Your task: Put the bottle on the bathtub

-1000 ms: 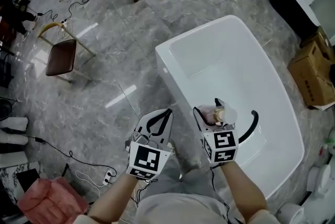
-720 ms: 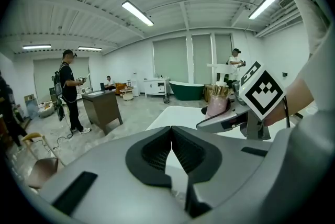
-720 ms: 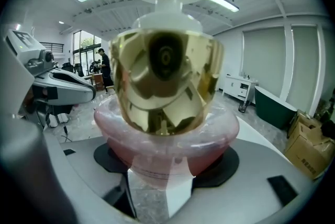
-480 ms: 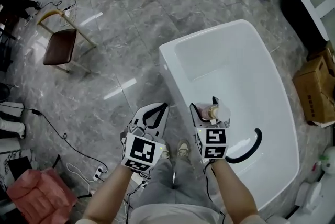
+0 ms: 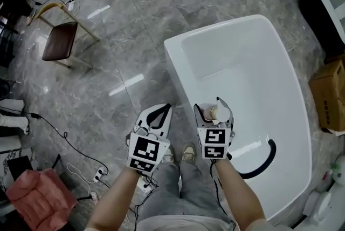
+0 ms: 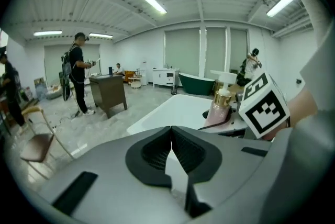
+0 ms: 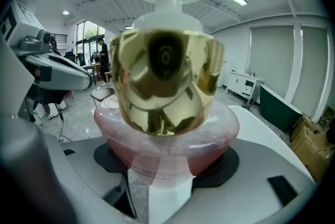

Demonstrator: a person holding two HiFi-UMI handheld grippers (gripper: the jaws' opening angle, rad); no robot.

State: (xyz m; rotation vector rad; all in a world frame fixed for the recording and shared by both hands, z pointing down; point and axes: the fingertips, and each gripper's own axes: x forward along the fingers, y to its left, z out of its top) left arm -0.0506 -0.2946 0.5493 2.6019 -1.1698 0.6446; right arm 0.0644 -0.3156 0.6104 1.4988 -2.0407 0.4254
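Observation:
A pink pump bottle (image 7: 166,129) with a gold collar and white pump top sits upright between the jaws of my right gripper (image 5: 213,114), which is shut on it. In the head view the bottle (image 5: 214,113) hangs over the near left rim of the white bathtub (image 5: 175,65). The left gripper view shows the same bottle (image 6: 219,109) off to its right. My left gripper (image 5: 157,115) is shut with nothing in it, held over the grey floor just left of the tub.
A black curved hose (image 5: 263,162) lies inside the tub near its close end. A brown chair (image 5: 55,41) stands at the far left. Cables and a power strip (image 5: 98,175) run along the floor. A cardboard box (image 5: 330,95) sits right of the tub.
Both grippers shifted slightly left in the view; the bottle has moved from over the tub's inside to above its left rim. Grip on the bottle is unchanged.

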